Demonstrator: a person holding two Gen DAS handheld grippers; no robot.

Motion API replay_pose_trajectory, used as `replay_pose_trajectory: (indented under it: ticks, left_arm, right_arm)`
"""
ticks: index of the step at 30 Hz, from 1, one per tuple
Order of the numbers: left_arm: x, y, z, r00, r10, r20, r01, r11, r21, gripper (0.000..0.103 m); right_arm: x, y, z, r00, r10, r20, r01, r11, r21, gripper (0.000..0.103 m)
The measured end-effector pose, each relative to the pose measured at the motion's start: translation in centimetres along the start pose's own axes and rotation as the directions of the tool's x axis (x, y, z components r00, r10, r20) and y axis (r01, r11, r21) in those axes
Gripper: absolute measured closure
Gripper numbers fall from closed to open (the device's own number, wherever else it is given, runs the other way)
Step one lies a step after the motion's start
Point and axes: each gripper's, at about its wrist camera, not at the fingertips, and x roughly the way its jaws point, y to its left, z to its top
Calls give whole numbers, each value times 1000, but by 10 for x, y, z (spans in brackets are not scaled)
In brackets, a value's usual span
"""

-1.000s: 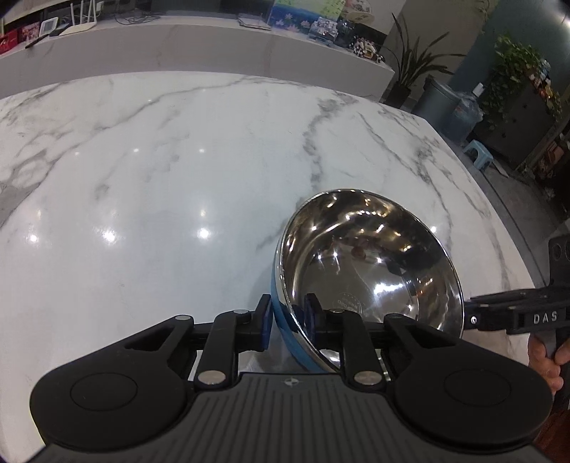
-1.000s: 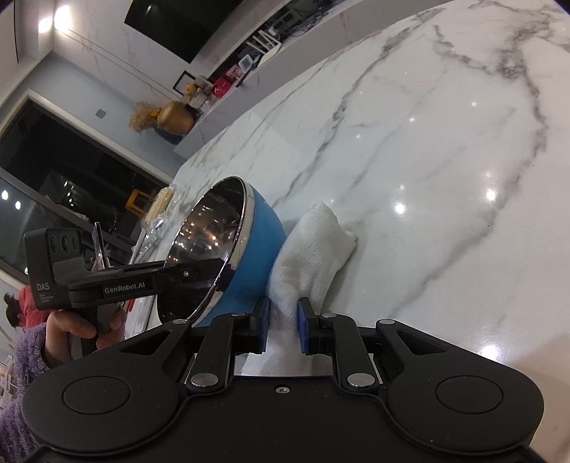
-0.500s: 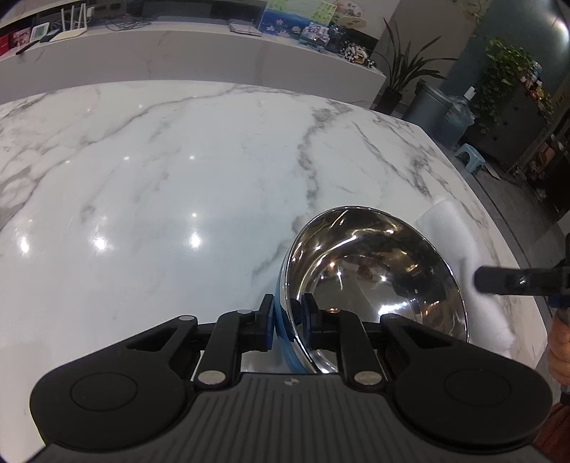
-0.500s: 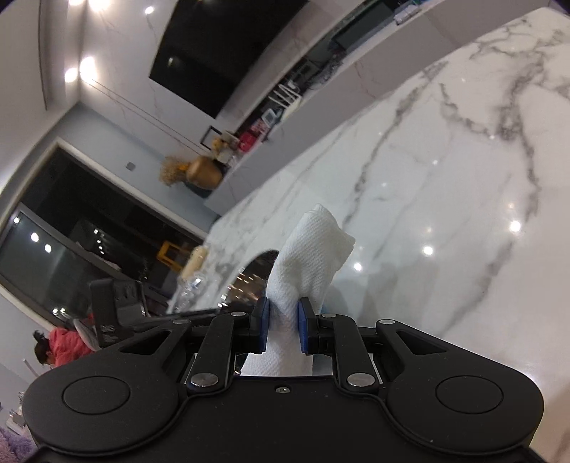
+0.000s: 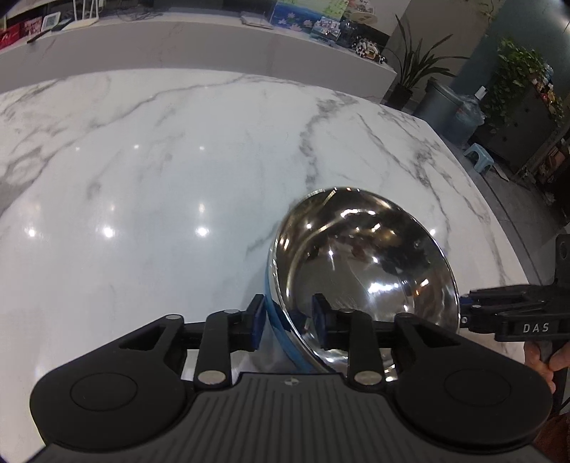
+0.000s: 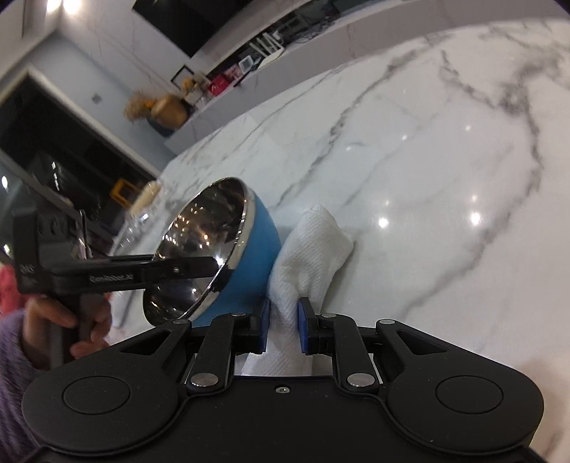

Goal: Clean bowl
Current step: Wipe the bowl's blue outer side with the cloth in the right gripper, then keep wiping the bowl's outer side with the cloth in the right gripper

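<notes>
A bowl (image 5: 367, 263), shiny steel inside and blue outside, is held tilted above the marble table (image 5: 160, 171). My left gripper (image 5: 288, 320) is shut on the bowl's near rim, one finger inside and one outside. In the right wrist view the bowl (image 6: 242, 249) is seen side-on, its opening facing left. My right gripper (image 6: 283, 329) is shut on a white folded paper towel (image 6: 310, 253), which presses against the bowl's blue outer wall. The towel is hidden behind the bowl in the left wrist view.
The right gripper's body (image 5: 516, 317) reaches in from the right edge of the left wrist view. The left gripper's arm (image 6: 117, 272) and the hand holding it show at left in the right wrist view. A counter with clutter (image 5: 213, 32) runs behind the table.
The right gripper with the towel was raised half a second ago; it has come back down against the bowl's blue outside. The left gripper kept hold of the bowl, shifting only slightly.
</notes>
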Motion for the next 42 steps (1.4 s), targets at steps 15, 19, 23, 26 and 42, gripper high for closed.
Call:
replay_pose_trajectory:
  ticks: [15,19,23,26,42]
  left_arm:
    - [4,-5,-1,1000,12,-23,-11,999,46,73]
    - [4,-6,-1,1000,12,-22,-11,999,48,72]
    - [4,-6,-1,1000,14,-22,-13,999,50,72]
    - [5,-6,-2,1000,15,-21,-14,999,52,72]
    - [3,-8,-4,1000,19,-19,-18,998,68,72]
  right_arm:
    - [-16,13,4,951,-279,133,295,947,-128,73]
    - [-17,17,3,938,-308,157,330,933,-142,61]
    - [-23,32,-3,911,-346,223,389,900,-194,59]
    - [-23,45,-9,903,-344,258,410,871,-269,59]
    - [26,61,-25,854,-477,207,517,740,-431,84]
